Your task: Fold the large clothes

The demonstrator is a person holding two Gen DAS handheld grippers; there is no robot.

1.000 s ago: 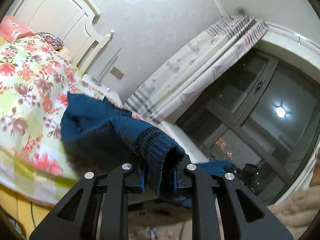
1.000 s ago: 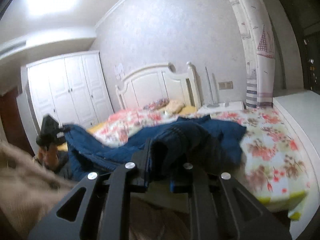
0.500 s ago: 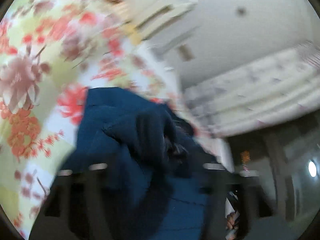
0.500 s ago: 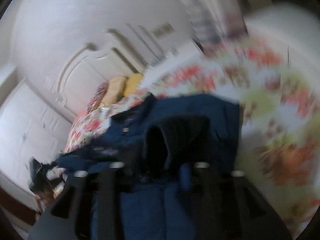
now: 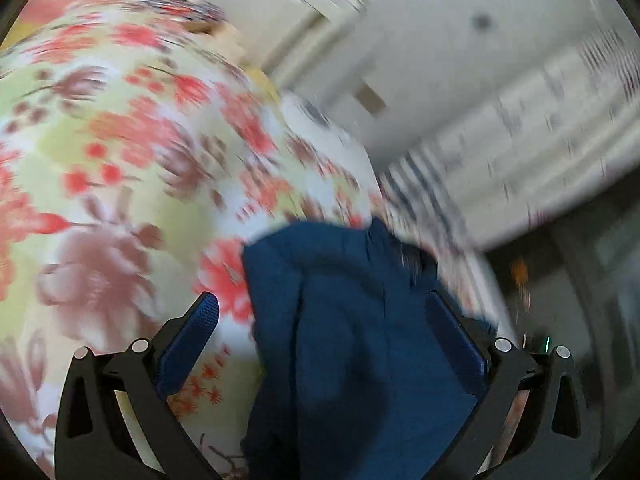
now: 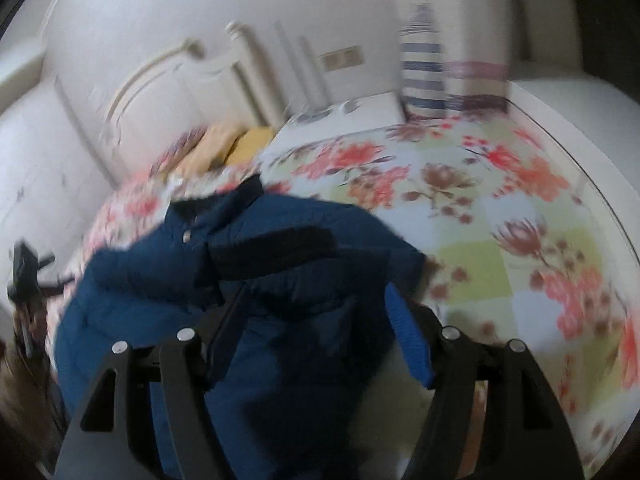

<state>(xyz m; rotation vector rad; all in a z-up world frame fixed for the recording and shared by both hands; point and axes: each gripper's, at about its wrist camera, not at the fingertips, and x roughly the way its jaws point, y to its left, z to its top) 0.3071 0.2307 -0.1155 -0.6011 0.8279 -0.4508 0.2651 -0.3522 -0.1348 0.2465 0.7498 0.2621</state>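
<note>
Across the whole lower part of both wrist views, we are seeing the bed [image 6: 520,208] spreading out under its floral quilt [image 5: 120,152] of red and brown blooms on pale green and white squares; both views are smeared with blur, so fine detail is escaping us. Behind the bed, a white headboard [image 6: 160,92] is standing against the pale wall [image 6: 200,8], and a striped curtain [image 6: 424,68] is hanging down beside it in the right wrist view; a yellow pillow [image 6: 244,146] is lying at the head of the bed, just in front of the headboard.

On the quilt, the dark blue jacket [image 6: 288,280] is lying in a rumpled heap, with a darker ribbed band [image 6: 276,248] draping across its top and a small snap [image 6: 186,237] showing near the collar; in the left wrist view the same jacket [image 5: 352,340] is rising as a thick fold between the fingers.

We are holding the left tongs [image 5: 320,312] spread wide, one blue-padded fingertip over the quilt and the other against the jacket's far side, with the cloth lying loose in the gap; we are holding the right tongs [image 6: 312,308] spread as well, the jacket bunching between the fingers; whether any pad is touching the cloth, we cannot tell.
</note>
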